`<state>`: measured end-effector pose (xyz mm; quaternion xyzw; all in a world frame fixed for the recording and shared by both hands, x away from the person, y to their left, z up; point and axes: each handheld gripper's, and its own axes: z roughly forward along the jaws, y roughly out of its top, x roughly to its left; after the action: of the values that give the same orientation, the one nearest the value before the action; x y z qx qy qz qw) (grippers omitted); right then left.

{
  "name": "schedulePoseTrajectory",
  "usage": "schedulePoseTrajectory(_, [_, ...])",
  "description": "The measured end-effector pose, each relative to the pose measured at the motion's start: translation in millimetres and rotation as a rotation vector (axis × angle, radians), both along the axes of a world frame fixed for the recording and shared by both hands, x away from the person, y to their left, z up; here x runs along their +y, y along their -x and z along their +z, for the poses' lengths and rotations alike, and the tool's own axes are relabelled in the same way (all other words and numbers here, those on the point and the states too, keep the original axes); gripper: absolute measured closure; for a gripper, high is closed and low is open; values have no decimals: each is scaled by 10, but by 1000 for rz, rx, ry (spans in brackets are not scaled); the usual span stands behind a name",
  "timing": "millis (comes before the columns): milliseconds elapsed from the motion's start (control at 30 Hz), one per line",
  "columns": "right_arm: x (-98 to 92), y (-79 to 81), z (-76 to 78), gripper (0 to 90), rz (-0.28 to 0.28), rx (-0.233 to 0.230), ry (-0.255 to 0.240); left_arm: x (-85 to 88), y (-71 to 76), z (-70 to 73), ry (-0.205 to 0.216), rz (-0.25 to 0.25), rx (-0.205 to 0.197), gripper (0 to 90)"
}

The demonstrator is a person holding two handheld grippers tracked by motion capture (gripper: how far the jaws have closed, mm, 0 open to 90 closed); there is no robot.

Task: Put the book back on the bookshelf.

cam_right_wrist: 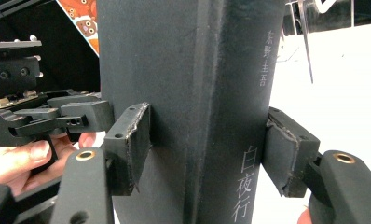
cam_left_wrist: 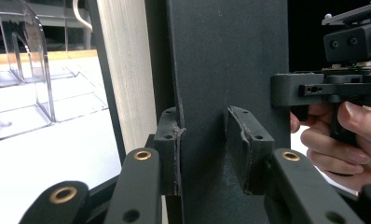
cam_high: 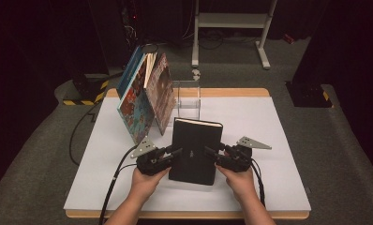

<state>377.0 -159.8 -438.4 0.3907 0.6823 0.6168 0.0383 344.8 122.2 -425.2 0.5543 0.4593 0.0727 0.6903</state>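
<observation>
The white table [cam_high: 269, 140] was the largest thing, and every place here is given from the black book [cam_high: 196, 150] that stood upright near its front middle. Behind the book and to its left, two picture books [cam_high: 145, 96] leaned together in a tent shape, the blue cover outermost. Directly behind the book, close to it, stood a clear acrylic stand [cam_high: 187, 101] (its dividers also showed at the far left of the left gripper view).

The book itself had a dark cover and pale page edges [cam_left_wrist: 127, 70], with white characters running down its spine [cam_right_wrist: 251, 179].

At the book's left edge the left gripper [cam_high: 175, 152] held it: both pads lay flat against the cover, one on each face, so its jaws were narrow and closed on the book. At the book's right edge was the right gripper [cam_high: 212, 152], straddling the spine. Its left pad [cam_right_wrist: 130, 140] sat against the cover, while the other pad looked just shy of the spine or barely touching it; I could not tell whether it pressed. A hand [cam_high: 147, 180] gripped each tool from the near side of the book.
</observation>
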Motion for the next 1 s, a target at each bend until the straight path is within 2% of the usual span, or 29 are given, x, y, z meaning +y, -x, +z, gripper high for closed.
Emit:
schedulePoseTrajectory(133, [7, 2, 23, 379, -6, -16, 9, -1, -19, 5, 2, 1, -3, 660])
schedulePoseTrajectory(500, [4, -29, 39, 380, -18, -23, 7, -13, -73, 9, 7, 4, -12, 659])
schedulePoseTrajectory(833, [8, -169, 57, 379, -28, -32, 4, -16, -237, 18, 8, 8, -19, 658])
schedulePoseTrajectory(1000, [1, -260, 55, 377, -41, -40, -1, -32, -320, 26, -6, 8, -32, 657])
